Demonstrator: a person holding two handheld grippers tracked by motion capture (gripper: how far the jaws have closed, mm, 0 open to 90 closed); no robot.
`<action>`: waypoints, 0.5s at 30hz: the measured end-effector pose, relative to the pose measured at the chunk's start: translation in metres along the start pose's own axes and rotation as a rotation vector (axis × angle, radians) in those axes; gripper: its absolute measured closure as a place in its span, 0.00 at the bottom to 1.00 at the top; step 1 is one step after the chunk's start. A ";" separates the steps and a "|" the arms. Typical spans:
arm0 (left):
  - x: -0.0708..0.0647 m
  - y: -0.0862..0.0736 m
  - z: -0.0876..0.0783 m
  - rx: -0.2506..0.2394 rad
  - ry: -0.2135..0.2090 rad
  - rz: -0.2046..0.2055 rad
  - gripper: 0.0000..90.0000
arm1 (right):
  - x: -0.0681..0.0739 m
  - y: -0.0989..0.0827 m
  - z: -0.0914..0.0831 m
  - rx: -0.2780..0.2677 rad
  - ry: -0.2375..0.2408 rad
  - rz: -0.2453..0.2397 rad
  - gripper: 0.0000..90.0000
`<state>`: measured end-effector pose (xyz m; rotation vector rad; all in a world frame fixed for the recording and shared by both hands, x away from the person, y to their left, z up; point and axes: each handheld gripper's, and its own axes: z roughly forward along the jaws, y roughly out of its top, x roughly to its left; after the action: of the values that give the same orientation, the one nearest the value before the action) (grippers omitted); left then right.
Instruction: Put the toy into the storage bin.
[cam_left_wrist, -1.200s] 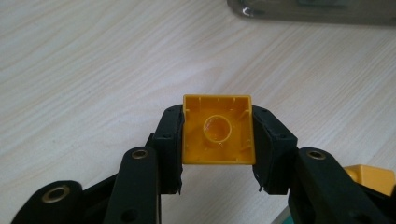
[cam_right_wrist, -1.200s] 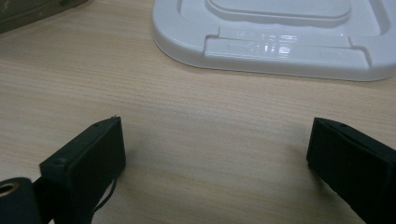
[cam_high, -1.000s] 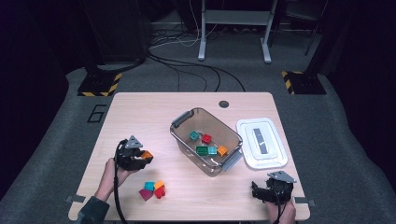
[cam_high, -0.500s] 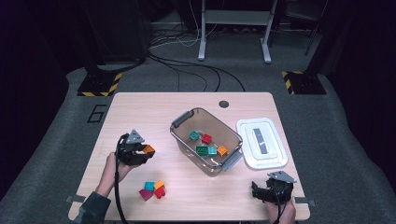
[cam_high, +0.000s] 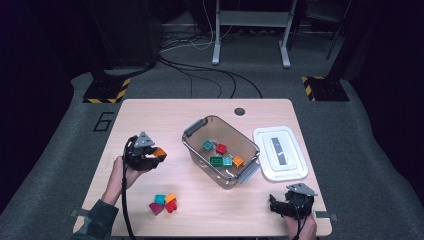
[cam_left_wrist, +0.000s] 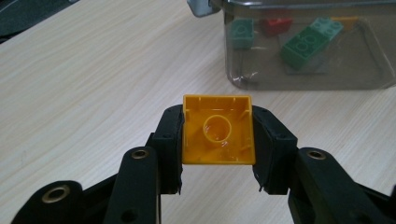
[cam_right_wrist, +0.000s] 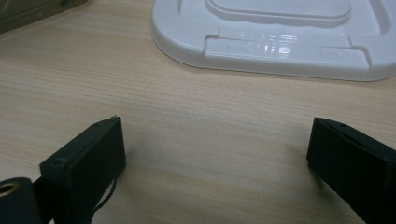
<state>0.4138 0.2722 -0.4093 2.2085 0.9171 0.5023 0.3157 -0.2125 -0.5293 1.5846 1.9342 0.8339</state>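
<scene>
Carrying step: left hand-held gripper (cam_left_wrist: 217, 140) clamped on an orange plastic building brick (cam_left_wrist: 217, 131), next over the clear plastic bin (cam_high: 220, 150) at frame centre, then release; right hand-held gripper (cam_right_wrist: 217, 154) gaping, idle.

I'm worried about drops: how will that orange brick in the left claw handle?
The orange brick looks like hollow, thin-walled plastic, so probably light and stiff. Its glossy faces may slip, though the left claw clamps two flat sides. Boxy and flat-faced, it shouldn't roll.

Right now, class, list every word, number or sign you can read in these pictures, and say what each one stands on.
"6": a dark outlined digit on the grey floor mat, left of the table.
Bricks, orange brick, bin and lid: no readable text; any moulded marks are too small to tell.
</scene>
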 end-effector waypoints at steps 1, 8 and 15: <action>0.000 0.003 -0.001 -0.001 0.002 0.001 0.65 | 0.000 0.000 0.000 0.001 0.000 0.001 0.04; 0.001 0.019 -0.008 -0.017 0.011 0.028 0.65 | 0.000 0.000 0.000 0.001 0.000 0.001 0.04; 0.002 0.035 -0.011 -0.030 0.020 0.056 0.65 | 0.000 0.000 0.000 0.000 0.000 0.000 0.04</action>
<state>0.4248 0.2603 -0.3761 2.2107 0.8549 0.5611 0.3157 -0.2125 -0.5293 1.5853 1.9342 0.8340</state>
